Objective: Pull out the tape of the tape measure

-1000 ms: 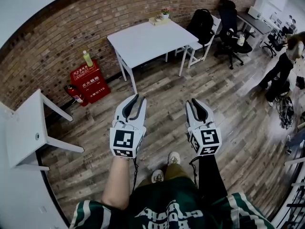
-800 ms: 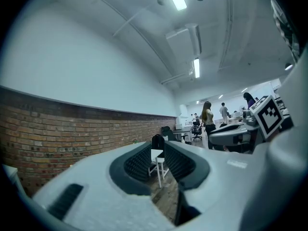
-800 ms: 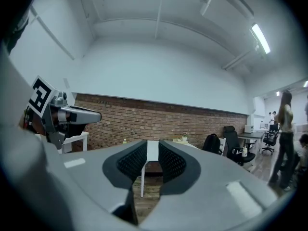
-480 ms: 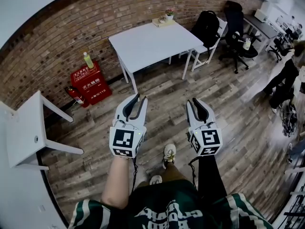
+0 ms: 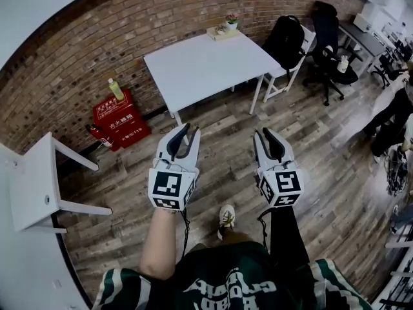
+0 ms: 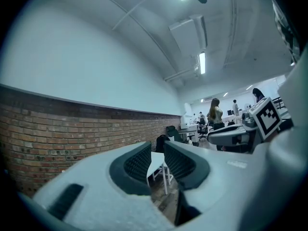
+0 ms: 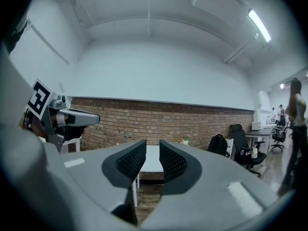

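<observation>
Tape measure: I can't tell where it is, since no view shows it. The ribbed fingers (image 6: 137, 162) of the left gripper (image 5: 188, 130) stand a narrow slot apart with nothing between them. The right gripper (image 5: 265, 133) is just as empty, its jaws having just been opening a touch, and both are held level side by side toward the white table (image 5: 206, 63). A small potted plant (image 5: 231, 20) sits at the table's far edge, a red box (image 5: 119, 118) stands to its left and a black backpack (image 5: 286, 41) to its right.

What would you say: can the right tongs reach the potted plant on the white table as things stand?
Probably not: the right tongs hang over floor, short of the table; the plant stands at its far edge.
</observation>
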The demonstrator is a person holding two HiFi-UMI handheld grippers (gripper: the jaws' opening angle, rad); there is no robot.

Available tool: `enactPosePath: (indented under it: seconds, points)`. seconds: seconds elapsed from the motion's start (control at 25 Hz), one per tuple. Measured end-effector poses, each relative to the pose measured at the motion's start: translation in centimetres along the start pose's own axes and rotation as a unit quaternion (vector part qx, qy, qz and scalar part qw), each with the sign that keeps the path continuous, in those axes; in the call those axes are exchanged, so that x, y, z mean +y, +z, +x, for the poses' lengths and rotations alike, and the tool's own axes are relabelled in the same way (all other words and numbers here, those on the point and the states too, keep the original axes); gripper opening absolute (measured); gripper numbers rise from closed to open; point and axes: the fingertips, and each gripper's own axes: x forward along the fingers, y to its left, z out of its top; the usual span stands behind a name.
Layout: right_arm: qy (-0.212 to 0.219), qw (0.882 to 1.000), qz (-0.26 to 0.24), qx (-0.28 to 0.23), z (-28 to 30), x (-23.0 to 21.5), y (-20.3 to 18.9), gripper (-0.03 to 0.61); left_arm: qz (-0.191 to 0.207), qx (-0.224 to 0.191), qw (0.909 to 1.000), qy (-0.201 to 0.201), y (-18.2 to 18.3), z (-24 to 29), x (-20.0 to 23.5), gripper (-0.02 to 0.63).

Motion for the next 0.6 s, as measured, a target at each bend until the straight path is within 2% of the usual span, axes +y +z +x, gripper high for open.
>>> enactPosePath:
  seconds: [0.32,0.6]
  points:
    - [0.014,1.000,0.007,-0.005,6.2,-5.2,0.5,0.104,-0.002,0.010,0.9998,0.015,-0.1,7.4,1.9,0.078]
    - [0.026,0.999,0.017,-0.018,10.1,-8.7,0.6,0.109,0.007,0.008,0.9997,0.023,0.2,11.7,2.3,0.078]
